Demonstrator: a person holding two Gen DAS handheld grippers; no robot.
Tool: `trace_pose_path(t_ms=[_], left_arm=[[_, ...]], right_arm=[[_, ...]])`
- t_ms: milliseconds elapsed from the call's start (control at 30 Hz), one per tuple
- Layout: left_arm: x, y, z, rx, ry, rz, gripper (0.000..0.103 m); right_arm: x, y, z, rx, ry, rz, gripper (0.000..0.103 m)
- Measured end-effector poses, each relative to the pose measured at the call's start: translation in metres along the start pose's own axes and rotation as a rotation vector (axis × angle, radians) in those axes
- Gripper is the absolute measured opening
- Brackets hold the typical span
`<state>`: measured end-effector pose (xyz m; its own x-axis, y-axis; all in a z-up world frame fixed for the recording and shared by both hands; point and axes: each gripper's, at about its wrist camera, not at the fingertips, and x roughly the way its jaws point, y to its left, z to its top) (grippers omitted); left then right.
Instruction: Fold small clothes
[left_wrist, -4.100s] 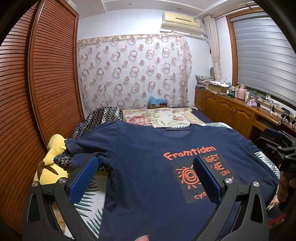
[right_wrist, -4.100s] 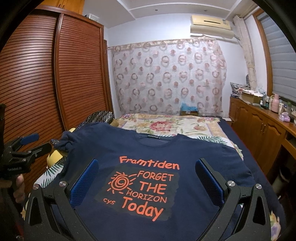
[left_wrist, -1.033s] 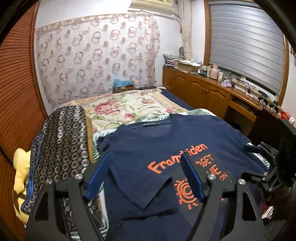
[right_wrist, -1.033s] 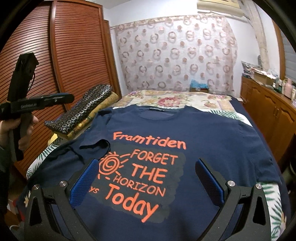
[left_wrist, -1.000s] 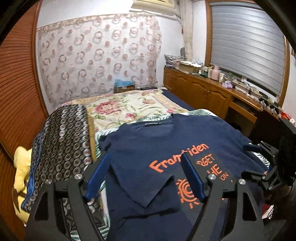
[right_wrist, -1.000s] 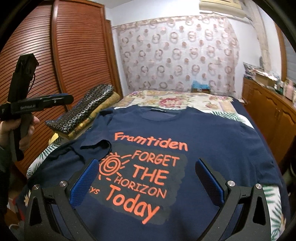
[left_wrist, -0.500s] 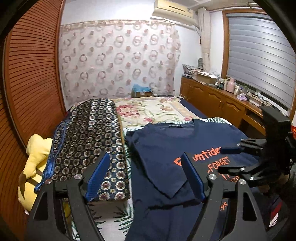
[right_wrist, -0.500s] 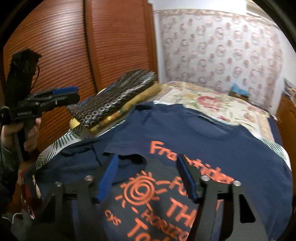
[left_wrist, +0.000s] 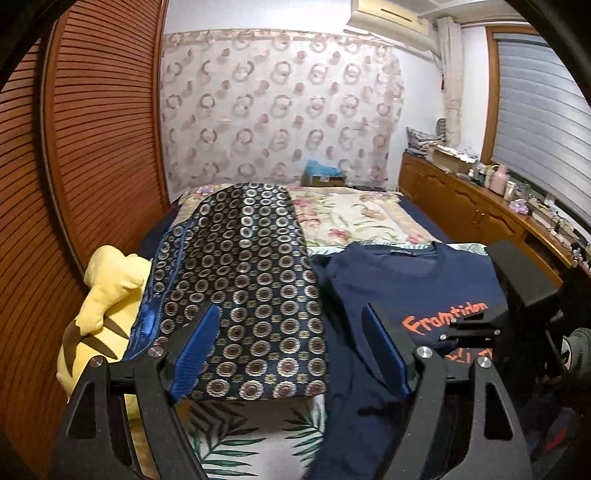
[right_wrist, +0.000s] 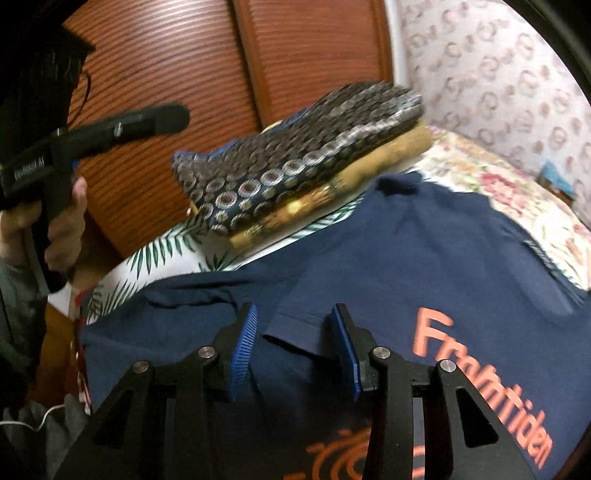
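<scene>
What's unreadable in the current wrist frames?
- T-shirt print below "Framtiden": right wrist view, covered by the right tool, cut by the frame edge.
- Shirt's right half: left wrist view, behind the right tool.
- Items on the sideboard: too small.
- Left tool in the right wrist view: only one finger shows.

A louvred wooden wardrobe (left_wrist: 92, 155) lines the left wall. A ring-patterned curtain (left_wrist: 280, 107) covers the far wall, with an air conditioner (left_wrist: 391, 18) mounted above it. Along the right side, a low wooden cabinet (left_wrist: 465, 214), cluttered on top, runs beneath a window with a closed grey blind (left_wrist: 543, 122).
</scene>
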<state>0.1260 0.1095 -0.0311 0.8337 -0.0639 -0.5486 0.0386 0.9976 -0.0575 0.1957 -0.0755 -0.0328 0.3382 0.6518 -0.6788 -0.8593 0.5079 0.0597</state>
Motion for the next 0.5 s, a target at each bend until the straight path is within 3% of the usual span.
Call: trace_pose_path(t_ms=[133,300,500], left_arm=[[0.007,0.001,0.001,-0.009,0.018,-0.001,0.080],[0.015,-0.003,0.005,-0.002,0.028,-0.013,0.080],[0.027,-0.015,0.012,0.021,0.044,-0.035,0.080]], right_arm=[[0.016,-0.005,-0.001,-0.037,0.069,0.014,0.038],[0.019,-0.021,-0.002,-0.042,0.083,0.024,0.008],[-0.010,-0.046,0.001,0.046,-0.002,0.037,0.005]])
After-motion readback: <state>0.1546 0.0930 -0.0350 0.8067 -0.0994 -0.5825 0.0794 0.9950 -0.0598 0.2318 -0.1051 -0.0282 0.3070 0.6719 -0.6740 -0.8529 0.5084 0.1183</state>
